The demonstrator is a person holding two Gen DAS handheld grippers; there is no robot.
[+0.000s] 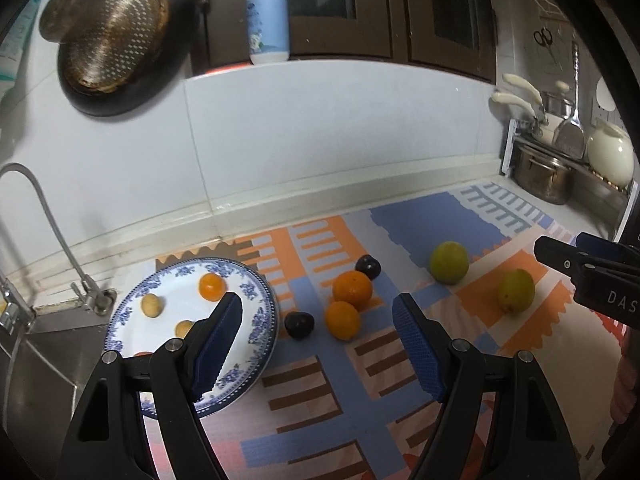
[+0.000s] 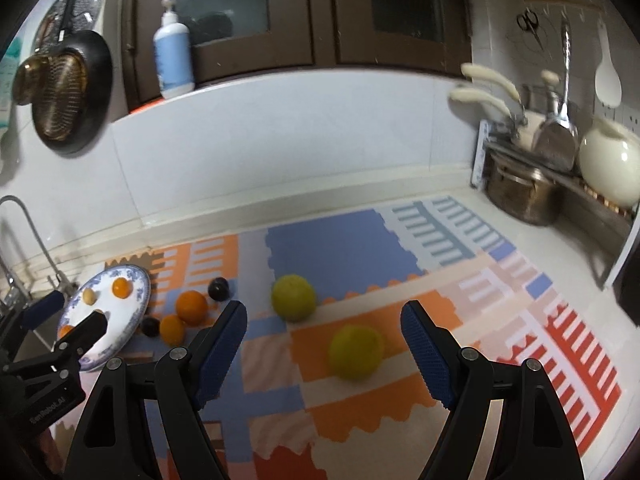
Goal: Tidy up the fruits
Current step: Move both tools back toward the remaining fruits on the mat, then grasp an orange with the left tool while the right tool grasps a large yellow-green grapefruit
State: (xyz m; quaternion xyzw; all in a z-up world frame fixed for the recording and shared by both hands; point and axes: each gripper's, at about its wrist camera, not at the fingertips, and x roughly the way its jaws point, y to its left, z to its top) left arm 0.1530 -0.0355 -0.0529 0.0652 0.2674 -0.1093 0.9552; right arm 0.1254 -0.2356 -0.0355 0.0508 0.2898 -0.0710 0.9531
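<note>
A blue-and-white plate [image 1: 256, 312] [image 2: 138, 300] lies at the left of a patterned mat and holds a small orange [image 1: 211, 286] and small tan fruits [image 1: 151, 305]. On the mat lie two oranges [image 1: 352, 289] [image 1: 342, 320], two dark plums [image 1: 368, 266] [image 1: 299, 324] and two green fruits [image 1: 449, 261] [image 1: 516, 290]. My left gripper [image 1: 318, 344] is open and empty, above the mat near the plate's right rim. My right gripper [image 2: 324, 344] is open and empty, with the nearer green fruit [image 2: 355, 352] between and just beyond its fingers.
A sink with a tap [image 1: 48, 216] lies left of the plate. A steel pot [image 2: 524, 192], a white teapot [image 2: 608, 160] and utensils stand at the back right. A pan and strainer [image 1: 116, 36] hang on the wall. A pump bottle [image 1: 267, 20] stands on the ledge.
</note>
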